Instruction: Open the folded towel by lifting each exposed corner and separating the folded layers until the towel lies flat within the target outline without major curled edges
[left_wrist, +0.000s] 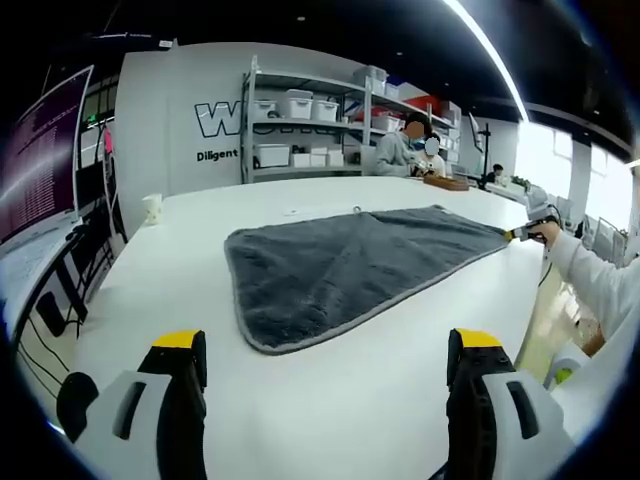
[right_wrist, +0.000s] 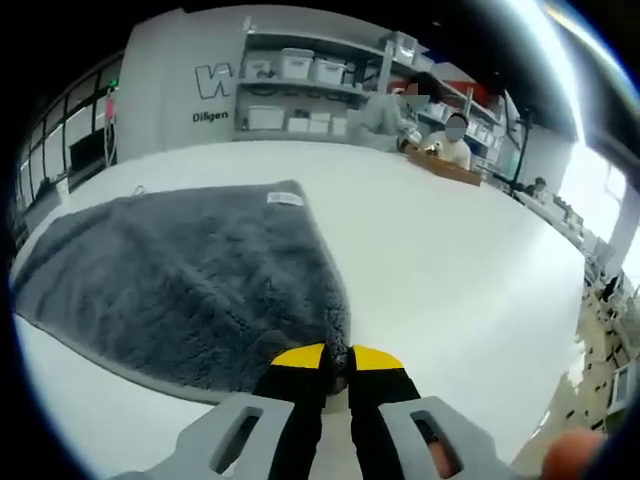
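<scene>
Spreading of the grey towel (left_wrist: 345, 265) is under way on the white table (left_wrist: 200, 300); the step in hand appears to be drawing out one corner to separate the folded layers.

Left side: in the left gripper view, the left gripper (left_wrist: 327, 350) hangs above bare table short of the towel's near hemmed edge. Its yellow-tipped jaws stand wide apart and carry nothing. A small white cup (left_wrist: 152, 207) stands well apart, toward the table's far left.

Centre: the towel lies on the table as a rough triangle, still doubled over by the look of its outline. No target outline can be made out on the table surface.

Right side: the right gripper (right_wrist: 337, 357) is clamped on the towel's pointed corner. In the right gripper view its jaws stand nearly together with grey pile between the yellow tips. In the left gripper view it appears small at the towel's far right tip (left_wrist: 522, 233), held by a person's sleeved arm (left_wrist: 600, 280).

Orientation: in the left gripper view the long axis runs left to right across the table, tapering toward the held corner. A white label (right_wrist: 284, 198) sits at the far edge in the right gripper view.

Next move, as judged: the left gripper must close on an exposed corner or edge at the towel's wide end, taking the top layer only, so the layers can be peeled apart.
</scene>
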